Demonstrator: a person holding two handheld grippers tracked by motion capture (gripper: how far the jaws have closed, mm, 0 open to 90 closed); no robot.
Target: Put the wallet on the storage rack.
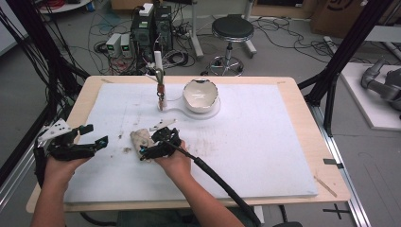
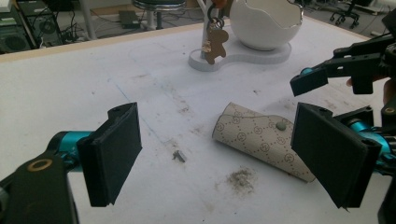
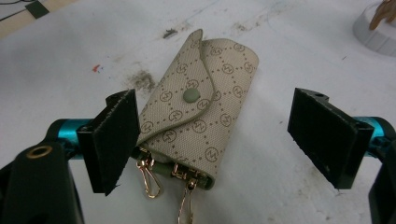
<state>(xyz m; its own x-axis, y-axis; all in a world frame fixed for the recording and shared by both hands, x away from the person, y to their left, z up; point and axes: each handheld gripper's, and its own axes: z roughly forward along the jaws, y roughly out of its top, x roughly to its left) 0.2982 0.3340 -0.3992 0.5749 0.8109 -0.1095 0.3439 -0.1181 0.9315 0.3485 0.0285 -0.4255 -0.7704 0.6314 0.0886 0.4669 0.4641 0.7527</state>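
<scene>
A beige patterned key pouch point(image 1: 140, 138) lies snapped closed on the white mat point(image 1: 246, 137), left of centre. My right gripper point(image 1: 153, 143) is open and straddles the pouch's near end. In the right gripper view the pouch point(image 3: 201, 116) lies between the spread jaws, touching the left pad point(image 3: 114, 140), with gold clips point(image 3: 149, 179) sticking out of its end. My left gripper point(image 1: 97, 135) is open and empty, left of the pouch. From the left gripper view the pouch point(image 2: 261, 137) lies ahead of the gripper point(image 2: 222, 156), close to its right jaw.
At the back of the mat stands a white egg-shaped bowl point(image 1: 201, 94) on a stand, beside a post with a hanging gingerbread keychain point(image 1: 161, 92). A small white scrap point(image 1: 161, 125) and dirt smudges point(image 2: 240, 177) lie near the pouch. A stool point(image 1: 231, 30) and computers point(image 1: 151, 28) stand beyond the table.
</scene>
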